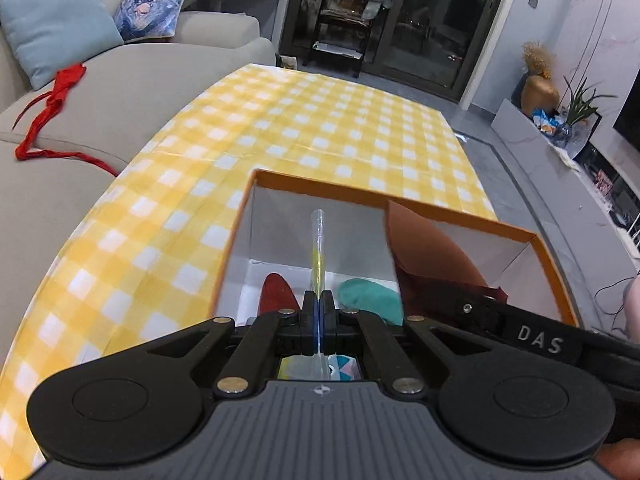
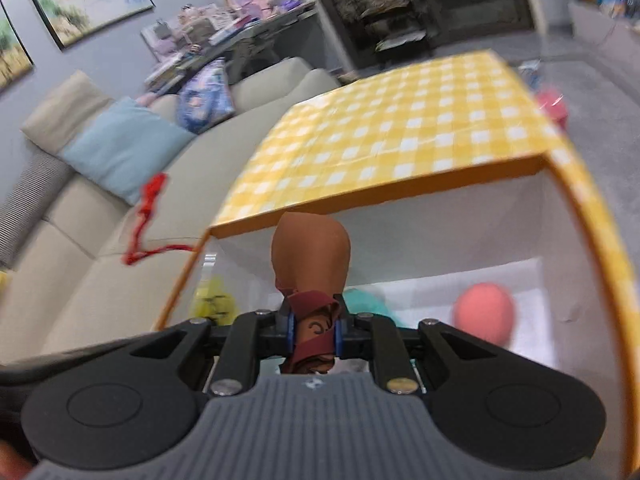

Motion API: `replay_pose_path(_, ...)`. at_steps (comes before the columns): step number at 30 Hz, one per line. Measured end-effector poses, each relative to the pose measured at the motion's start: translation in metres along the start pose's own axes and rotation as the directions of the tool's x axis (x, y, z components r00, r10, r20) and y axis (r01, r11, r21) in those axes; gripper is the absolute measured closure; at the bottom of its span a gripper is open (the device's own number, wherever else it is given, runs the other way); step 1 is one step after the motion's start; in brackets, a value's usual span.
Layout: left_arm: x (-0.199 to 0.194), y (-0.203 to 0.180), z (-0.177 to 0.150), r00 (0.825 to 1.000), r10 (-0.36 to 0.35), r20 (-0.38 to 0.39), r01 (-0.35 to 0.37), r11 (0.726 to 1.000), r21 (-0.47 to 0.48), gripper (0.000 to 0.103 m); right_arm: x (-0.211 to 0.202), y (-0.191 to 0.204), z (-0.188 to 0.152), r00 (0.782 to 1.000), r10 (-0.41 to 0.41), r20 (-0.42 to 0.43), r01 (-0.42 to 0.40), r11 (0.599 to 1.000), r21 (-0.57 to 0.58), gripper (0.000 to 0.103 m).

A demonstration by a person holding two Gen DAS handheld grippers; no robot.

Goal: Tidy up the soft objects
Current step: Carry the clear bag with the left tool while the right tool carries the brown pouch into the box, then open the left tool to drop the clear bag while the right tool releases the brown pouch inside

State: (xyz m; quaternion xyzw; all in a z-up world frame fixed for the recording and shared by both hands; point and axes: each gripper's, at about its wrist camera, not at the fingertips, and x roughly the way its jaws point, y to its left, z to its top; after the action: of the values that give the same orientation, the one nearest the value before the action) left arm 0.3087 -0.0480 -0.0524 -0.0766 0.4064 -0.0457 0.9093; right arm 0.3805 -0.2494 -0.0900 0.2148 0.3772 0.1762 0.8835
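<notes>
An orange-rimmed box (image 1: 320, 184) with white inner walls stands on the yellow checked table (image 1: 304, 120). My left gripper (image 1: 318, 300) is shut on a thin clear packet with yellow inside (image 1: 317, 248), seen edge-on and held over the box. A dark red piece (image 1: 276, 292) and a teal soft item (image 1: 370, 300) lie on the box floor. My right gripper (image 2: 314, 312) is shut on a brown soft toy wrapped in maroon cloth (image 2: 312, 256), which hangs inside the box (image 2: 380, 196). A coral ball (image 2: 484, 312), the teal item (image 2: 364, 300) and the yellow packet (image 2: 212, 300) show below it.
A beige sofa (image 1: 120, 72) runs along the table's left, with a light blue cushion (image 1: 56, 20) and a red cloth strip (image 1: 52, 108) on it. A low white console (image 1: 560, 152) with a vase and a plant stands at the right. A dark shelf (image 1: 344, 12) stands beyond the table.
</notes>
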Motion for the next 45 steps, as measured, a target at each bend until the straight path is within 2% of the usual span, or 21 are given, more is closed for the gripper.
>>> replay_pose_path(1, 0.003, -0.002, 0.000, 1.000, 0.010, 0.001, -0.010, 1.000, 0.003, 0.103, 0.003, -0.006, 0.000, 0.999, 0.035, -0.012, -0.034, 0.999, 0.039, 0.088)
replay_pose_path(5, 0.014, -0.005, 0.001, 1.000, 0.023, -0.006, -0.023, 0.999, -0.028, 0.102, 0.011, -0.011, 0.003, 0.999, 0.044, -0.028, -0.042, 0.996, 0.077, 0.088)
replay_pose_path(8, 0.018, -0.009, 0.003, 0.997, 0.077, 0.026, -0.076, 0.996, -0.041, 0.097, 0.012, -0.014, 0.003, 0.998, 0.054, -0.031, -0.050, 0.993, 0.103, 0.088)
replay_pose_path(9, 0.018, -0.009, 0.003, 0.995, 0.089, 0.034, -0.087, 0.995, -0.046, 0.092, 0.014, -0.016, 0.003, 0.998, 0.052, -0.038, -0.047, 0.992, 0.114, 0.088)
replay_pose_path(10, 0.022, -0.009, 0.005, 0.995, 0.090, 0.033, -0.088, 0.995, -0.054, 0.081, 0.014, -0.018, 0.003, 0.998, 0.053, -0.041, -0.047, 0.991, 0.129, 0.088)
replay_pose_path(12, 0.026, -0.006, 0.008, 0.997, 0.071, 0.016, -0.069, 0.993, -0.101, 0.065, 0.011, -0.027, 0.001, 0.996, 0.086, -0.024, -0.080, 0.980, 0.183, 0.088)
replay_pose_path(14, 0.029, -0.002, 0.009, 0.999, 0.032, 0.005, -0.031, 0.989, -0.142, 0.056, 0.007, -0.035, 0.001, 0.997, 0.083, -0.010, -0.079, 0.975, 0.206, 0.088)
replay_pose_path(17, 0.031, -0.004, 0.010, 1.000, 0.019, 0.011, -0.017, 0.991, -0.136, 0.045, 0.004, -0.043, 0.003, 0.999, 0.049, 0.000, -0.047, 0.972, 0.231, 0.088)
replay_pose_path(20, 0.026, -0.010, 0.010, 1.000, 0.015, 0.021, -0.012, 0.991, -0.133, 0.025, 0.003, -0.047, 0.006, 0.999, 0.043, -0.005, -0.040, 0.960, 0.275, 0.088)
replay_pose_path(21, 0.024, -0.011, 0.010, 0.999, 0.004, 0.037, 0.001, 0.990, -0.144, 0.015, 0.003, -0.047, 0.007, 0.999, 0.040, -0.008, -0.036, 0.960, 0.279, 0.088)
replay_pose_path(22, 0.021, -0.012, 0.009, 0.998, -0.006, 0.060, 0.015, 0.987, -0.158, 0.009, 0.002, -0.046, 0.008, 1.000, 0.028, -0.012, -0.024, 0.960, 0.281, 0.088)
replay_pose_path(24, 0.015, -0.014, 0.009, 0.996, 0.007, 0.093, 0.009, 0.986, -0.166, 0.009, 0.002, -0.043, 0.009, 1.000, 0.000, -0.023, 0.006, 0.964, 0.266, 0.087)
replay_pose_path(27, 0.015, -0.021, 0.016, 0.993, 0.110, 0.050, -0.104, 0.987, -0.120, 0.009, 0.004, -0.034, 0.010, 0.998, -0.042, -0.041, 0.050, 0.975, 0.215, 0.083)
replay_pose_path(29, 0.011, -0.020, 0.017, 0.986, 0.157, 0.053, -0.151, 0.983, -0.108, 0.009, 0.005, -0.033, 0.011, 0.997, -0.055, -0.053, 0.066, 0.975, 0.212, 0.082)
replay_pose_path(35, 0.000, -0.008, 0.020, 0.990, 0.120, 0.068, -0.108, 0.980, -0.168, 0.009, 0.007, -0.037, 0.010, 0.994, -0.088, -0.072, 0.103, 0.966, 0.238, 0.083)
replay_pose_path(39, -0.006, -0.013, 0.017, 0.988, 0.140, 0.069, -0.133, 0.986, -0.101, 0.009, 0.009, -0.043, 0.010, 0.990, -0.098, -0.096, 0.119, 0.965, 0.236, 0.082)
replay_pose_path(41, -0.008, -0.014, 0.015, 0.986, 0.144, 0.082, -0.136, 0.986, -0.092, 0.009, 0.007, -0.045, 0.012, 0.990, -0.110, -0.092, 0.129, 0.962, 0.241, 0.077)
replay_pose_path(43, -0.008, -0.015, 0.014, 0.989, 0.130, 0.070, -0.124, 0.989, -0.080, 0.009, 0.006, -0.046, 0.012, 0.988, -0.124, -0.088, 0.142, 0.961, 0.239, 0.071)
replay_pose_path(45, -0.007, -0.016, 0.012, 0.994, 0.092, 0.062, -0.089, 0.995, -0.047, 0.009, 0.006, -0.043, 0.012, 0.985, -0.147, -0.087, 0.163, 0.962, 0.217, 0.071)
